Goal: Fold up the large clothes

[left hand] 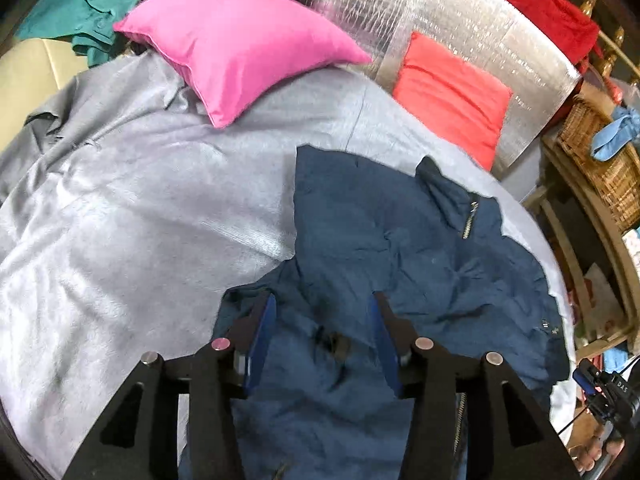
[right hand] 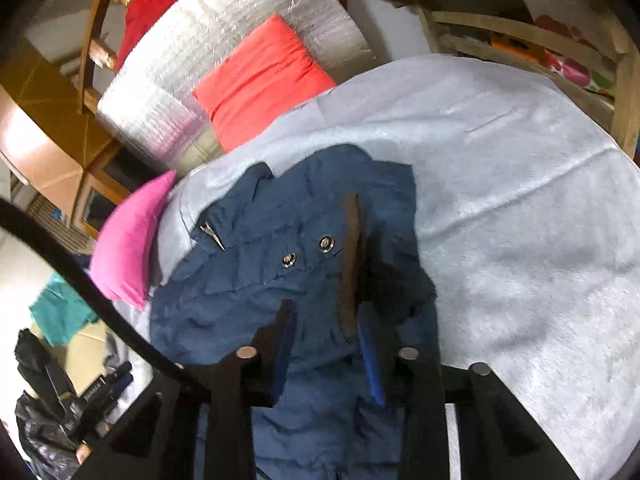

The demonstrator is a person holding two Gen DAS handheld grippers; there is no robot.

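Note:
A dark blue jacket (left hand: pixel 400 240) with a zipper and metal snaps lies crumpled on a pale grey bed cover (left hand: pixel 140 220). My left gripper (left hand: pixel 324 304) is open just above the jacket's near part, nothing between its blue pads. In the right wrist view the jacket (right hand: pixel 248 292) shows two snaps and a brown strip (right hand: pixel 352 264). My right gripper (right hand: pixel 328 312) is open above the jacket, the brown strip ending by its right finger. The other gripper shows at the edge of each view.
A pink pillow (left hand: pixel 240 48) and a coral cushion (left hand: pixel 452 96) lie at the bed's far side against a silver foil panel (left hand: pixel 460 20). A teal garment (left hand: pixel 84 4) lies far left. A wicker basket (left hand: pixel 600 152) and wooden shelves stand right.

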